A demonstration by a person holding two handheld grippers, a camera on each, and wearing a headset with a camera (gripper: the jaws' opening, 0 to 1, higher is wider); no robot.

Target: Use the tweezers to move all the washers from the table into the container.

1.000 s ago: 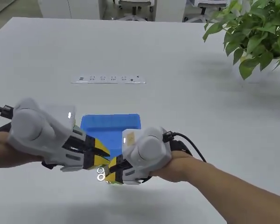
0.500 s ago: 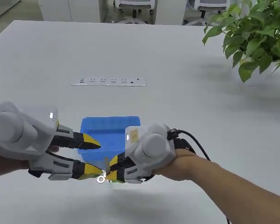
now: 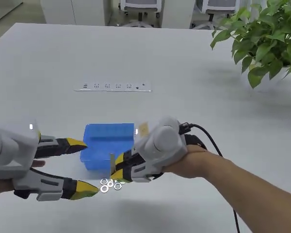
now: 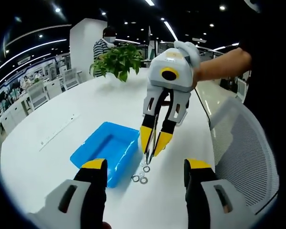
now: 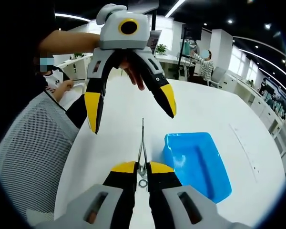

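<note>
- And the left gripper (image 3: 87, 166) is out of it: a second ago it was nose to nose with the right gripper (image 3: 117, 170), now it sits well off to the left, fingers (image 3: 76, 143) spread wide and holding nothing
- The right gripper's fingers are clenched on the tweezers (image 5: 142, 138), which stick straight out ahead and slant down toward the tabletop (image 3: 184, 87)
- With the left one gone, the washers (image 3: 110, 184) are uncovered: a small cluster lying flat on the tabletop, just beside the near wall of the blue container (image 3: 94, 158) and outside it
- My read: the tweezers have just been settled into the right grip, so picking can begin; I see no washer inside the container, so the whole job looks to be ahead
- Whether the tweezer tips already pinch a washer is too small to tell
- On room: the hop from cluster to container is short, with only that near wall to clear
- The cluster lies between the two grippers, so the left one's lower finger is the nearest thing to bump
- The tabletop's near edge runs on the person's side of the washers; a flicked washer could roll off there, I'd judge
- Beyond the container there is plenty of bare tabletop; the power strip (image 3: 113, 87) lies well past it and the plant (image 3: 266, 39) is off at the far right, both out of the way
- The cable (image 3: 203, 141) trails back from the right gripper over the wrist, clear of the washers
</note>
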